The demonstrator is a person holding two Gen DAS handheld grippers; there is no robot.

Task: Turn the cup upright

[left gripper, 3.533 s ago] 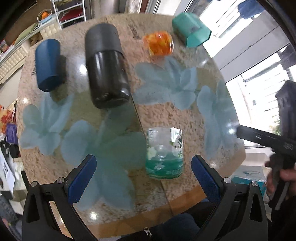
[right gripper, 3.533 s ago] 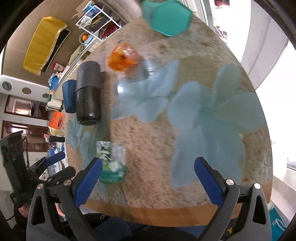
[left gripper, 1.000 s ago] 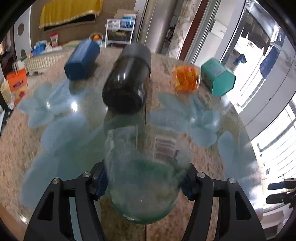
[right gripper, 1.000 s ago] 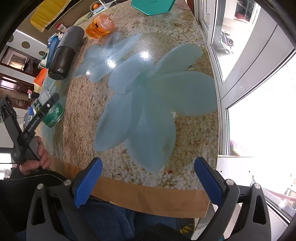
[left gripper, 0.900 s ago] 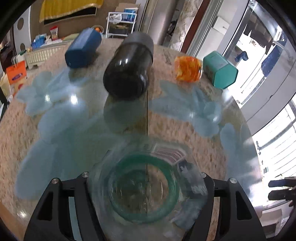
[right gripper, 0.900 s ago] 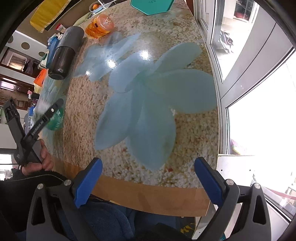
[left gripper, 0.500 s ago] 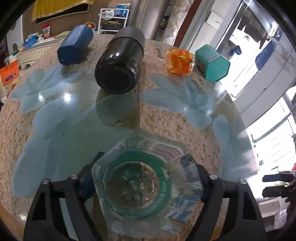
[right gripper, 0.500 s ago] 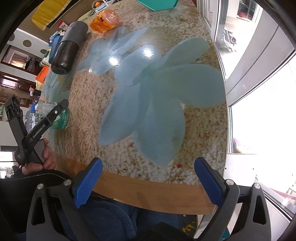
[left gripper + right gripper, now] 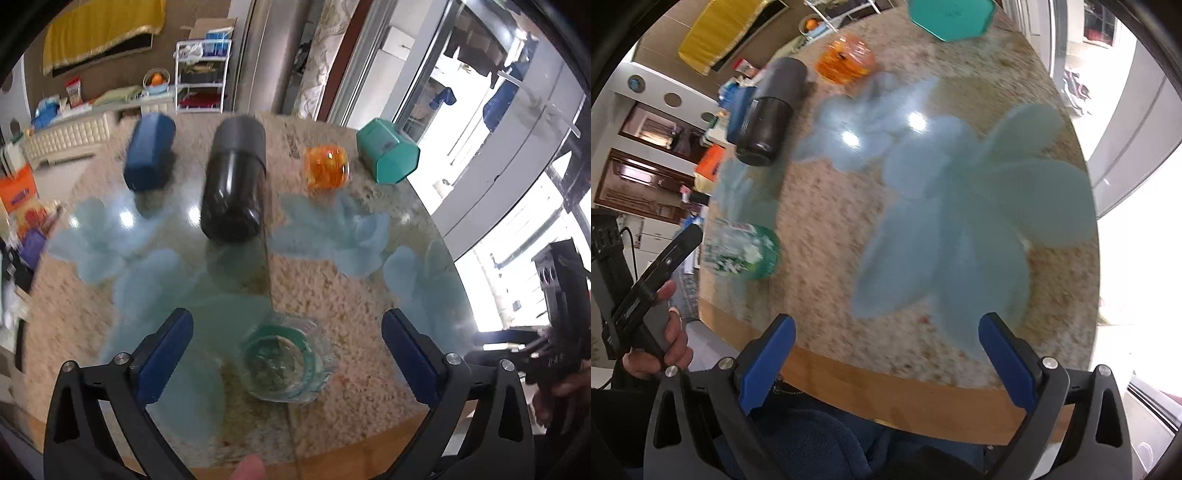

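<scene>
Clear glass cup (image 9: 287,363) with a green-tinted base, glossy and see-through. Table (image 9: 332,288) top is glossy, speckled stone-look with pale blue flower print, throwing light glare; wood-look band along its rim at 6 o'clock. Black bottle (image 9: 233,186) has a shiny dark body and a matt grey cap. Orange cup (image 9: 327,166) looks translucent and glossy. Teal cup (image 9: 388,157) and blue cup (image 9: 147,157) are opaque matt plastic. Left gripper (image 9: 287,354) has matt black plastic arms, blue rubbery pads (image 9: 164,354), metal screws.

Motion blur is smearing the printed label on the glass cup (image 9: 740,247), leaving it unreadable; the picture's top edge is cutting off the teal container (image 9: 951,16), and the black bottle (image 9: 770,110) is hiding most of the blue cup (image 9: 738,110)
</scene>
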